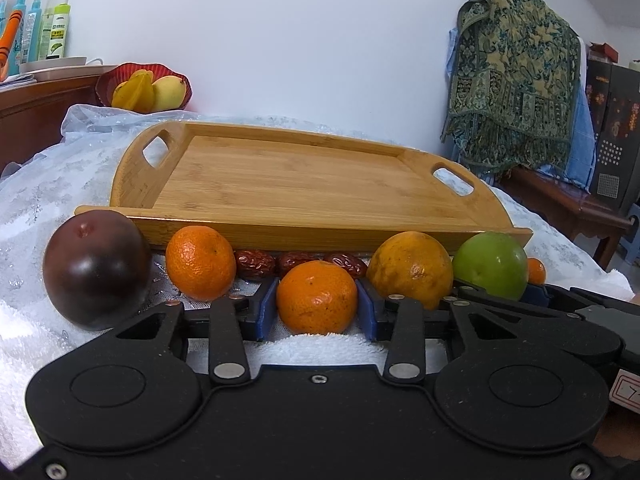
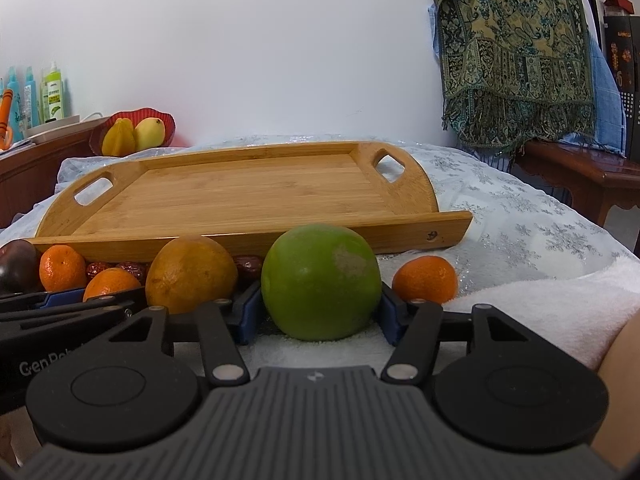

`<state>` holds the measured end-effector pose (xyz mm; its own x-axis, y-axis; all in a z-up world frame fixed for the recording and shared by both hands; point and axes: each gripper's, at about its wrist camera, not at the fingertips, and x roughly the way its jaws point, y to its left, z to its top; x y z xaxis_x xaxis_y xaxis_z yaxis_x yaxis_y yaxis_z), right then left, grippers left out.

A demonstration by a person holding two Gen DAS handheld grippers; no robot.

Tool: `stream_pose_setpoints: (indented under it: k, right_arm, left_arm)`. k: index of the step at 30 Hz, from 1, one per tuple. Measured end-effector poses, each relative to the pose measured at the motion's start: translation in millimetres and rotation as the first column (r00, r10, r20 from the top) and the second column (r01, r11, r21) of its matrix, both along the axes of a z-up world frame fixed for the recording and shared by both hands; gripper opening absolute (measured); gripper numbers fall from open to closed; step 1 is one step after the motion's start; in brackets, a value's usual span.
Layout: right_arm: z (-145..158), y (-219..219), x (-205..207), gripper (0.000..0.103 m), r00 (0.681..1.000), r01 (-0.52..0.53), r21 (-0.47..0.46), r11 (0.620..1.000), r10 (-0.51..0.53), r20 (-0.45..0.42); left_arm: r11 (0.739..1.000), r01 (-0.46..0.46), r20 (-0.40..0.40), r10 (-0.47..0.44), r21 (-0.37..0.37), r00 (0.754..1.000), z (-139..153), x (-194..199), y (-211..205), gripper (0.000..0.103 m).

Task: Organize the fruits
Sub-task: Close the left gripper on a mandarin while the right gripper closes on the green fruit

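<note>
Wooden tray (image 1: 304, 184), bare. Fruit row along its near rim: left gripper (image 1: 316, 312) clasps mandarin (image 1: 316, 298); right gripper (image 2: 320, 312) clasps green fruit (image 2: 320, 282). Tray straight ahead of both

the left gripper (image 1: 317, 305) sits low and level, its two blue fingers (image 1: 267, 309) spread to either side of a mandarin (image 1: 316, 298), each pad just beside the peel; whether they press it cannot be told. the right gripper (image 2: 320, 308) lies just to its right at the same height, blue fingers (image 2: 249, 312) set against both flanks of a green fruit (image 2: 321, 282), touching or nearly so. in the right wrist view the left gripper's black linkage shows at the left edge, and bare skin of the person's arm shows at the lower right.
</note>
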<state>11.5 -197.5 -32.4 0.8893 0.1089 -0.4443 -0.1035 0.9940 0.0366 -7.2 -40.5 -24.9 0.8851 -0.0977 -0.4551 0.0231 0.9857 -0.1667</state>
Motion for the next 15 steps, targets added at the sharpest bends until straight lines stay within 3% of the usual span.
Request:
stream_pose_setpoints:
  k: [15]
  right_arm:
    - [4.8,-5.5,-4.9,0.059,1.0,0.01,0.068,0.998,-0.011,0.015]
  left_arm:
    - [0.999,0.001,0.033,-0.002,0.032,0.999,8.2,-9.0,-2.9,0.038]
